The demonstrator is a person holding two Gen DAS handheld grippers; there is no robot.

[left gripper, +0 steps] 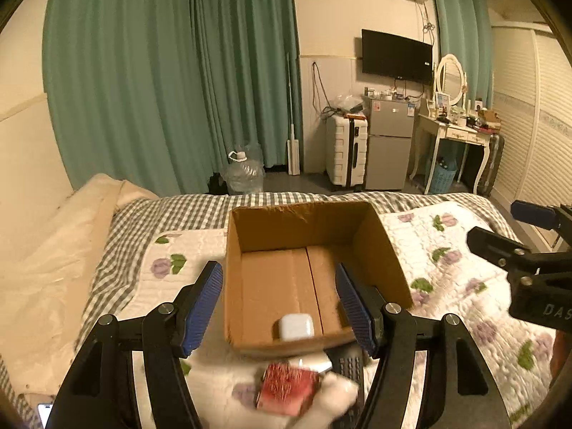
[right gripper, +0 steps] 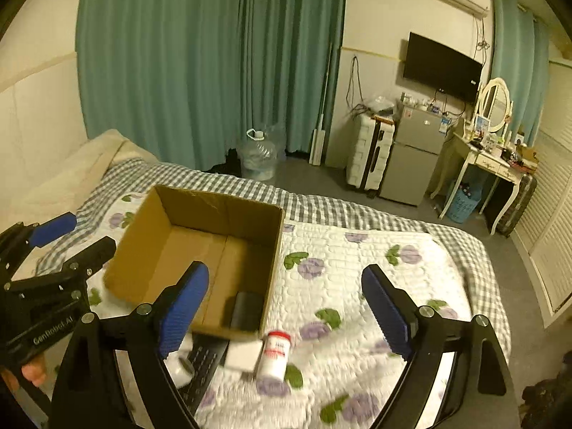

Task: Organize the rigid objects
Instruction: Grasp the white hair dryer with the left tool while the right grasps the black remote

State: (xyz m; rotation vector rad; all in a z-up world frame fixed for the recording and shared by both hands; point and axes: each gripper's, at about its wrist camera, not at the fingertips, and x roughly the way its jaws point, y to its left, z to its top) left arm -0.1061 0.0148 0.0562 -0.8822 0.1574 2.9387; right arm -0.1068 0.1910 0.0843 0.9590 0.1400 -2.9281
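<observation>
An open cardboard box (left gripper: 246, 228) (right gripper: 143, 236) stands on the bed. In it lie a white earbud case (left gripper: 296, 326) and a black block (right gripper: 246, 309). My left gripper (left gripper: 279, 307) hovers open above the box's near edge, nothing between its blue pads. My right gripper (right gripper: 286, 307) is open over the quilt at the box's right corner, also empty. In front of the box lie a red-topped item (left gripper: 287, 389), a black remote (right gripper: 203, 361), a white cube (right gripper: 243, 355) and a white bottle with a red cap (right gripper: 275, 354). Each gripper shows in the other's view, the right gripper (left gripper: 507, 227) and the left gripper (right gripper: 71, 239).
The bed has a floral quilt (right gripper: 357, 268) over a checked sheet (left gripper: 118, 268). A phone (left gripper: 44, 413) lies at the near left. Beyond the bed stand a water jug (left gripper: 245, 175), a white suitcase (left gripper: 346, 153), a small fridge (left gripper: 389, 143) and a dressing table (left gripper: 450, 132).
</observation>
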